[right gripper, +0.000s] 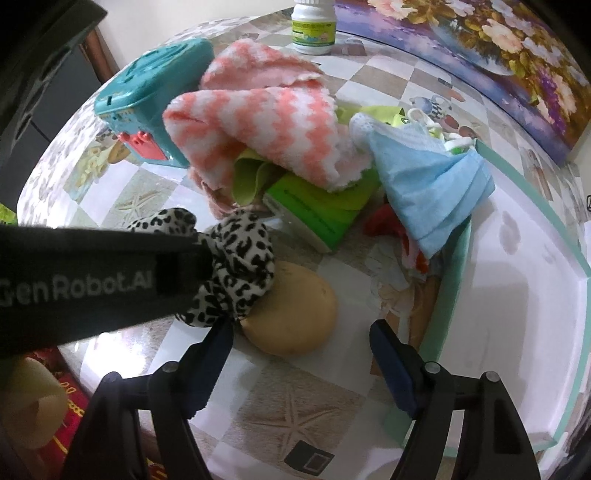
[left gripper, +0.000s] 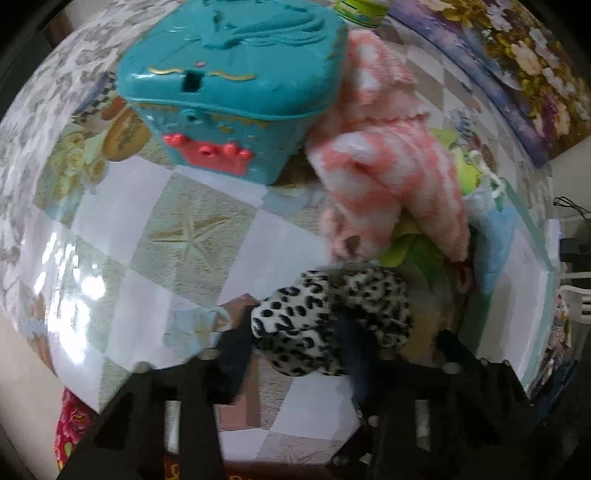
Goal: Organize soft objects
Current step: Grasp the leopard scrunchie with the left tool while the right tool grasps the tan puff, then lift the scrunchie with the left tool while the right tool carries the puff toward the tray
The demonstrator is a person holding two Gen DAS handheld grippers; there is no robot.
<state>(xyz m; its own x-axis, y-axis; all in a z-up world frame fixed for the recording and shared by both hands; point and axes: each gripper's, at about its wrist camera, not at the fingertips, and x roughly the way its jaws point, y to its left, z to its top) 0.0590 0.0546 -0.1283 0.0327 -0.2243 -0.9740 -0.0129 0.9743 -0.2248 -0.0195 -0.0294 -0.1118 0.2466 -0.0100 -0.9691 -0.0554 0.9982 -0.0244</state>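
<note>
1. The leopard-print scrunchie [left gripper: 332, 321] is the thing in hand now; it sits between the fingers of the left gripper [left gripper: 340, 343], and in the right wrist view the same scrunchie [right gripper: 236, 266] bunches at the tip of that gripper, so I judge the jaws pinch it, though the contact itself is partly hidden by the fabric.
2. The scrunchie is near the front edge of the table [right gripper: 303, 413], just beside a tan rounded object [right gripper: 295, 314]; whether it is lifted or rests on the surface I cannot tell.
3. The right gripper [right gripper: 301, 343] holds nothing; its jaws are spread wide, with the tan object between and beyond the blue pads [right gripper: 391, 369].
4. Behind lies the pile of soft things: a pink-and-white striped towel [right gripper: 266, 125] on top, a lime-green cloth [right gripper: 251, 177] under it, a blue face mask [right gripper: 428, 184] at the side, some red fabric [right gripper: 384, 221] below the mask; a green box [right gripper: 314, 210] lies under the heap.
5. A teal toy chest [left gripper: 236, 81] stands closed to the left of the pile, touching the towel; a white bottle [right gripper: 314, 26] stands far behind.
6. My judgement: the task is at an early point; the pile looks unsorted, nothing seems put away, and only the scrunchie is separated from it.
</note>
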